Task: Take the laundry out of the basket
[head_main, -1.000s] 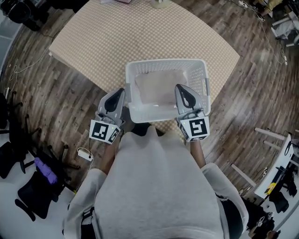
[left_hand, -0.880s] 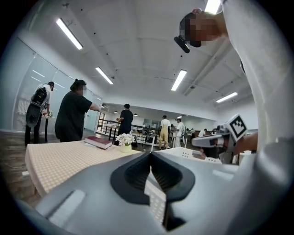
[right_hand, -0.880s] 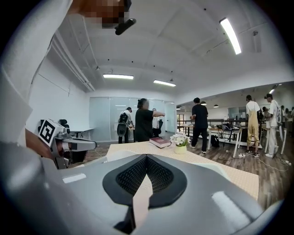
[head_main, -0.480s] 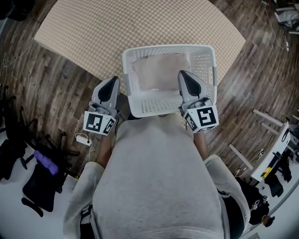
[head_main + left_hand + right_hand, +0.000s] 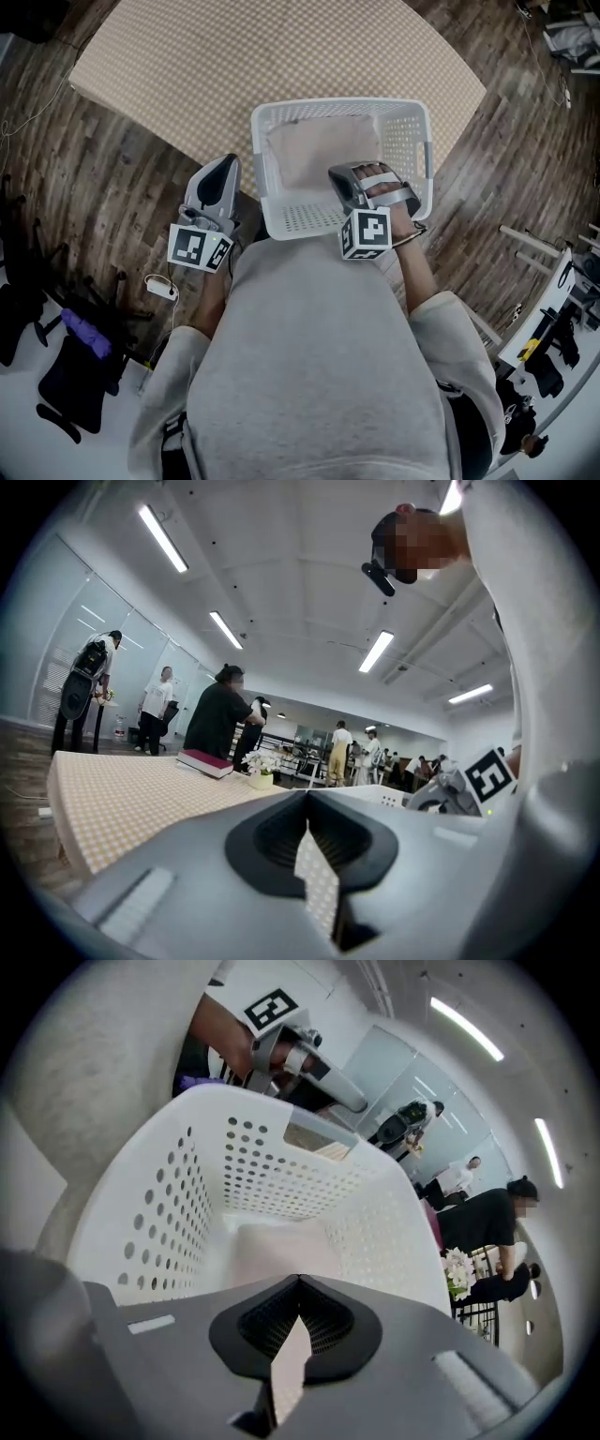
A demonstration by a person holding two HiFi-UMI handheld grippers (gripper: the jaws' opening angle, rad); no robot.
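Observation:
A white perforated basket (image 5: 412,141) stands at the near edge of a checked table (image 5: 234,66). Folded pale pink laundry (image 5: 323,150) lies flat on its bottom. My right gripper (image 5: 339,178) hangs over the basket's near right part, turned toward the left, shut with nothing in it. In the right gripper view its closed jaws (image 5: 298,1283) look down into the basket (image 5: 159,1204) at the laundry (image 5: 272,1251). My left gripper (image 5: 225,161) stays outside the basket's left wall, shut and empty. Its own view (image 5: 307,799) looks across the table.
A wooden floor surrounds the table. Black chairs and a purple object (image 5: 80,333) sit at the left, a white plug (image 5: 157,287) near my left side. A book (image 5: 208,762) and flowers (image 5: 262,766) lie at the table's far end, with several people standing beyond.
My right gripper has swung from the basket's right rim inward and turned left over the basket. The left gripper has barely moved.

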